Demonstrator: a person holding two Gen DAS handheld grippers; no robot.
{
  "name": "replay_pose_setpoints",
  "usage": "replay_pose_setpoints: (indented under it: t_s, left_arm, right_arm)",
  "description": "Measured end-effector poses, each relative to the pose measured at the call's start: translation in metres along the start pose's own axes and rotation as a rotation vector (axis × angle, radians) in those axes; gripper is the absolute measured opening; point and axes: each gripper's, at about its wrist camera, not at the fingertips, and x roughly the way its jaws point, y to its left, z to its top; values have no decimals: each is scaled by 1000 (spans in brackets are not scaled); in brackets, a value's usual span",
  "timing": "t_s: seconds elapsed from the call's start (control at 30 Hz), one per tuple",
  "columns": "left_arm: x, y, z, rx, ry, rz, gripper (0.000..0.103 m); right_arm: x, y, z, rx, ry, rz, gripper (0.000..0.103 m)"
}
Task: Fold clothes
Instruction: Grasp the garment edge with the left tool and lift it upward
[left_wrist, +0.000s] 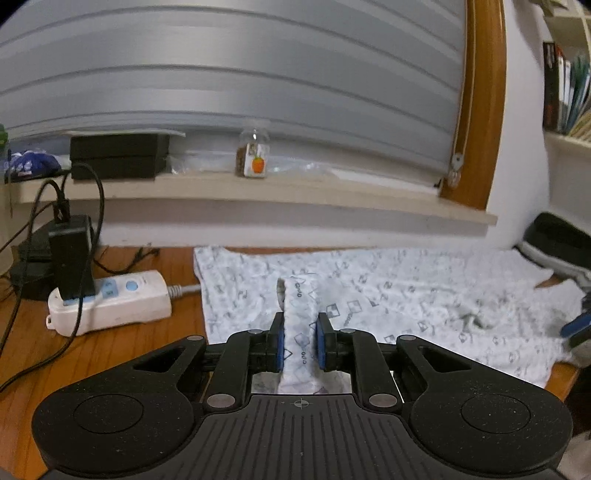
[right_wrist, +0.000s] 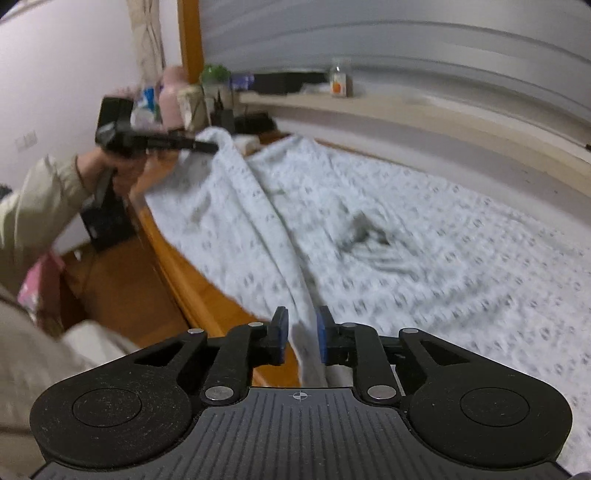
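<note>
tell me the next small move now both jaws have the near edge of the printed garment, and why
Probably lift both ends together and carry the edge toward the windowsill side. The left gripper and right gripper each pinch a bunch of the garment, while the rest of it lies flat on the wooden table, so one fold across looks ready.

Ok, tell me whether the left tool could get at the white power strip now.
Probably not yet: the left tool is shut on the garment's edge; the power strip lies unobstructed beside it.
</note>
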Motion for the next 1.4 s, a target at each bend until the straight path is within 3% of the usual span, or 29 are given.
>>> replay_pose_setpoints:
  t_s: [0.17,0.23,0.47,0.67,0.8,1.03,1.13,1.23,1.33,1.4]
  left_arm:
    - [-7,0,3,15,-30,-11,17]
    - [-11,0,3,15,-36,-16,17]
    - [-36,1,14,-12,-173,-86,17]
    - [-26,-7,40,3,-265,24,17]
    - [7,-5,68,-40,-288,92,17]
    - [100,18,96,-85,-204,224,17]
    - [135,26,92,-113,-77,291,26]
    - [147,24,81,-107,7,336,29]
    - [140,16,72,-71,16,369,33]
    - [136,3,70,-38,11,313,38]
  right_arm:
    - [29,-5,8,2,30,-7,21]
    - [35,-11,8,20,37,8,3]
    - [-32,7,37,-113,-191,-138,3]
    - [-22,13,71,-306,-207,-298,3]
    - [18,-9,102,-419,-185,-411,3]
    - [120,-83,147,-461,-142,-534,3]
    - [165,-109,147,-432,-97,-565,6]
    - [182,-118,134,-400,-59,-587,11]
    - [164,-124,123,-318,-74,-513,14]
    - [154,-121,114,-283,-63,-435,14]
